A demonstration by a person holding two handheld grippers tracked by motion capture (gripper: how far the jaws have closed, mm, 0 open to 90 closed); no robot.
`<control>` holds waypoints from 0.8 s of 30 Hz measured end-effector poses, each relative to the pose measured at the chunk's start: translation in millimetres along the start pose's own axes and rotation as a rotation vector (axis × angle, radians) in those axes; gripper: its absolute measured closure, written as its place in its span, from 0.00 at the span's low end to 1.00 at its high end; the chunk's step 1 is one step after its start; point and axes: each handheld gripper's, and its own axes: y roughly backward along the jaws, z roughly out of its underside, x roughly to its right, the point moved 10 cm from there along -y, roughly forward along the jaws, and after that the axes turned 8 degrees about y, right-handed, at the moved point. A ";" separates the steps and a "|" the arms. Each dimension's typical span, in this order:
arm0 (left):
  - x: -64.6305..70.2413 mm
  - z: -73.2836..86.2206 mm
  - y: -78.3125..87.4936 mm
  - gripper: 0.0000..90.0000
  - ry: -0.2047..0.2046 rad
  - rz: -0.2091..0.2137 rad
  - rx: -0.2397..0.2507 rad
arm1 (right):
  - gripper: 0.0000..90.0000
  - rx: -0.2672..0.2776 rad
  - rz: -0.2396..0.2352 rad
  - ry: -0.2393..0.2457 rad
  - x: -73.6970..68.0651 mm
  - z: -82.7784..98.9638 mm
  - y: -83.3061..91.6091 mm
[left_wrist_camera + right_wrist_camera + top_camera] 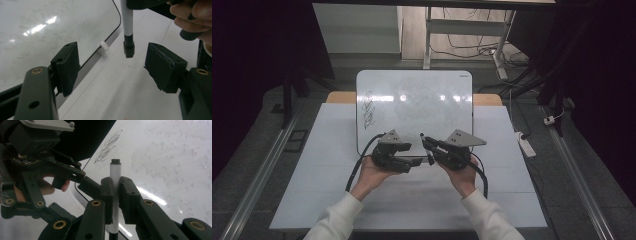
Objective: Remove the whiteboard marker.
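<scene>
Whiteboard [414, 107] edge beside marker [115, 195] clamped by right claw [115, 195].

The whiteboard [414, 107] is showing a white surface with a thin black edge and black scribbles [369, 111]. The marker [115, 192] is showing a white barrel with black ends. The counter [502, 165] is appearing white, and both sleeves [339, 217] are white.

Left hand-held gripper [421, 161] gapes wide; right hand-held gripper [426, 143] is clamped tight, both held close.
</scene>
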 end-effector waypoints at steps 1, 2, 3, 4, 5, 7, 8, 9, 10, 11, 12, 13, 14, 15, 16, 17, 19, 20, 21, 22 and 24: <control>0.7 -0.6 -1.2 0.34 0.001 0.006 0.000 | 0.90 0.001 -0.001 0.001 -0.5 -0.1 -0.2; 1.4 -1.1 -2.4 0.35 0.003 0.011 0.000 | 0.90 0.000 -0.003 0.001 -1.2 -0.1 -0.5; 1.9 -1.5 -3.6 0.35 0.003 0.015 0.000 | 0.90 0.000 -0.003 0.001 -1.2 -0.1 -0.5; 2.4 -1.9 -4.9 0.37 0.002 0.021 -0.001 | 0.90 -0.001 -0.004 0.003 -2.4 0.2 -1.4; 3.4 -2.3 -7.4 0.37 0.002 0.029 -0.005 | 0.90 -0.001 -0.006 0.005 -3.0 0.4 -2.0; 4.2 -2.3 -8.7 0.38 0.002 0.033 -0.008 | 0.90 -0.002 -0.008 0.004 -4.1 0.6 -2.5; 4.7 -2.1 -9.7 0.40 -0.001 0.039 -0.012 | 0.90 -0.004 -0.008 0.009 -4.8 0.9 -3.0; 5.4 -2.0 -10.7 0.42 0.000 0.044 -0.015 | 0.90 -0.006 -0.009 0.015 -7.1 1.0 -3.8; 6.3 -1.8 -11.7 0.42 0.002 0.052 -0.017 | 0.90 -0.006 -0.009 0.015 -7.1 1.0 -3.8; 7.1 -1.6 -12.9 0.46 0.005 0.060 -0.019 | 0.90 -0.009 -0.011 0.024 -9.3 1.0 -4.4; 8.8 -0.6 -15.5 0.47 0.009 0.078 -0.028 | 0.90 -0.009 -0.015 0.026 -10.4 0.9 -4.6; 8.8 -0.6 -15.5 0.49 0.009 0.078 -0.028 | 0.90 -0.009 -0.015 0.026 -10.4 0.9 -4.6; 9.6 0.1 -16.9 0.51 0.007 0.086 -0.035 | 0.90 -0.008 -0.016 0.033 -12.1 0.3 -5.2; 10.6 0.8 -18.4 0.53 0.007 0.092 -0.039 | 0.90 -0.009 -0.016 0.039 -13.1 0.0 -5.3; 11.3 1.4 -19.8 0.55 0.007 0.097 -0.043 | 0.90 -0.009 -0.016 0.039 -13.1 0.0 -5.3; 12.3 2.2 -22.0 0.58 0.008 0.109 -0.048 | 0.90 -0.010 -0.016 0.052 -15.0 -0.6 -5.6; 12.9 2.3 -22.7 0.63 0.011 0.119 -0.048 | 0.90 -0.013 -0.017 0.061 -17.1 -1.0 -5.6; 13.4 1.9 -23.8 0.65 0.020 0.132 -0.046 | 0.90 -0.013 -0.017 0.065 -17.9 -1.2 -5.7; 13.4 1.9 -23.8 0.67 0.020 0.132 -0.046 | 0.90 -0.013 -0.017 0.065 -17.9 -1.2 -5.7; 13.6 2.0 -24.2 0.69 0.023 0.137 -0.046 | 0.90 -0.011 -0.020 0.065 -19.3 -1.9 -5.8; 14.4 2.2 -24.9 0.72 0.025 0.146 -0.047 | 0.90 -0.010 -0.023 0.067 -20.4 -2.7 -5.7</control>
